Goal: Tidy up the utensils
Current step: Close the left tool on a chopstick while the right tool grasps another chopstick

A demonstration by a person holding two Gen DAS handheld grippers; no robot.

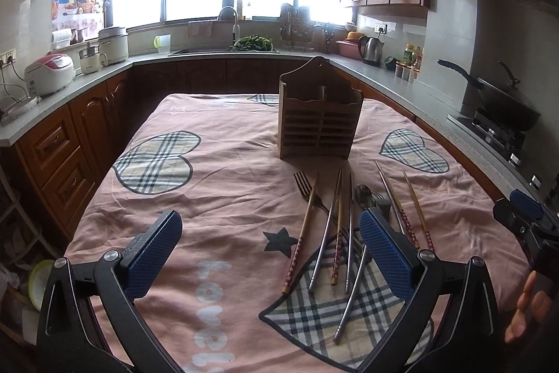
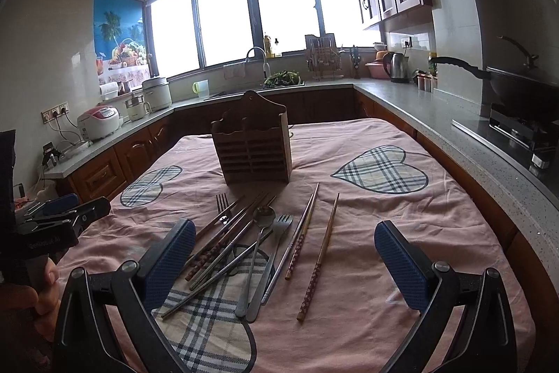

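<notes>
A slotted wooden utensil holder point(image 1: 319, 117) point(image 2: 253, 142) stands upright mid-table on the pink cloth point(image 1: 216, 198). In front of it lies a loose pile: several wooden and metal chopsticks point(image 1: 335, 233) point(image 2: 223, 243), a fork point(image 1: 303, 184) point(image 2: 221, 201), a spoon point(image 1: 363, 193) point(image 2: 263, 215) and a second fork point(image 2: 283, 222). Two patterned chopsticks point(image 2: 323, 250) lie apart at the right. My left gripper point(image 1: 270, 219) hovers open just left of the pile, holding nothing. My right gripper point(image 2: 284, 228) is open above the pile's near end, also holding nothing.
Grey counters with brown cabinets run around the table. A wok on a gas stove point(image 1: 506, 107) stands at the right, a rice cooker point(image 1: 49, 72) at the left, a sink point(image 1: 227, 48) under the window. A hand point(image 1: 527, 310) holds the right gripper's handle.
</notes>
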